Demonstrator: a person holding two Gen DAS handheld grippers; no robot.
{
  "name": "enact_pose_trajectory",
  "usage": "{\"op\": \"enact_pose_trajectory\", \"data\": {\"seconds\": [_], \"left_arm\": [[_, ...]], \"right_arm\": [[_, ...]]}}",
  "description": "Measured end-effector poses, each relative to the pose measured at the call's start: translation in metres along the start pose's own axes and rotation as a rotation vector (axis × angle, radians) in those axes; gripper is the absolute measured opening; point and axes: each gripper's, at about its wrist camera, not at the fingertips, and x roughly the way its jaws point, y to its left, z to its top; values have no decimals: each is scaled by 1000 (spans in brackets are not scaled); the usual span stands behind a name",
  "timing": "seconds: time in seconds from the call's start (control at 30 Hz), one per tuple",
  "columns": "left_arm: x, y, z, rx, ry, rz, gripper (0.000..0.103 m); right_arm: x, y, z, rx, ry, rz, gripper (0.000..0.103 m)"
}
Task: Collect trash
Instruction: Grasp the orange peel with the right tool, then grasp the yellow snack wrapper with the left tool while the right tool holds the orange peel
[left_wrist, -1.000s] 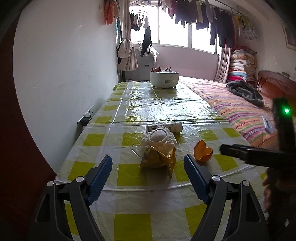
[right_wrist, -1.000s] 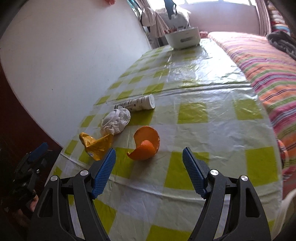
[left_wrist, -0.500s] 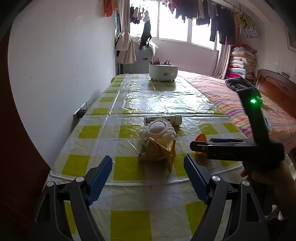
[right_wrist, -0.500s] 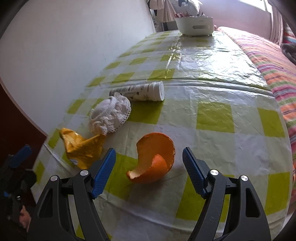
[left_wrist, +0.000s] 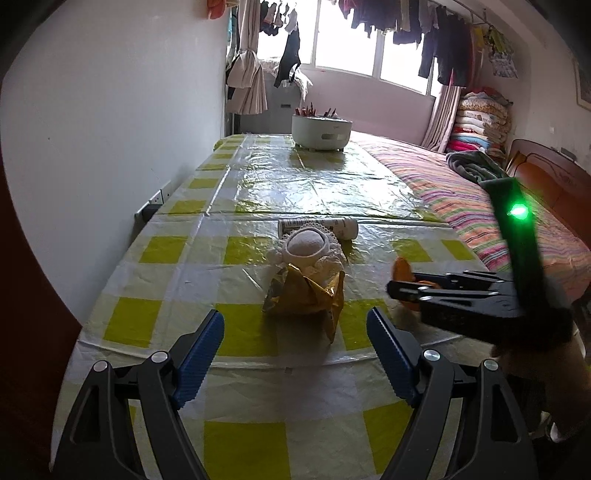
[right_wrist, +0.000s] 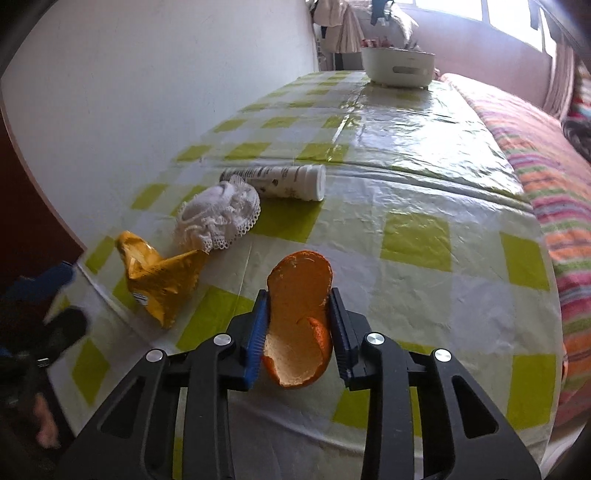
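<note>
Two grippers differ: your right gripper pinches the peel low over the table, while your left gripper, jaws wide, faces the wrapper dead ahead.

Daylight is streaming through the window onto a white wall, a striped bed and hanging clothes.

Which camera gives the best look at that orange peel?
The right wrist view: the orange peel fills the centre, pinched in the right tool. The left wrist view shows only a sliver behind that tool.
</note>
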Motion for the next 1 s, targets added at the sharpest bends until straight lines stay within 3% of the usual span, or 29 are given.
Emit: {"op": "enact_pose_trajectory", "data": {"seconds": [0.53,0.77,0.87,1.0], "left_arm": [[55,-28,11,33,93,51,77],[69,-16,16,-49,116,47,76],[72,-16,16,-53,131,32,52],[66,-15,15,-67,105,23,34]], "right_arm": [[-76,-19,-19,99,-124,112,31],[-92,-33,-27,123,-157,129,31],[-95,-39,-30,135,-165,129,31],[-102,-51,-35,155,-179,118,31]]}}
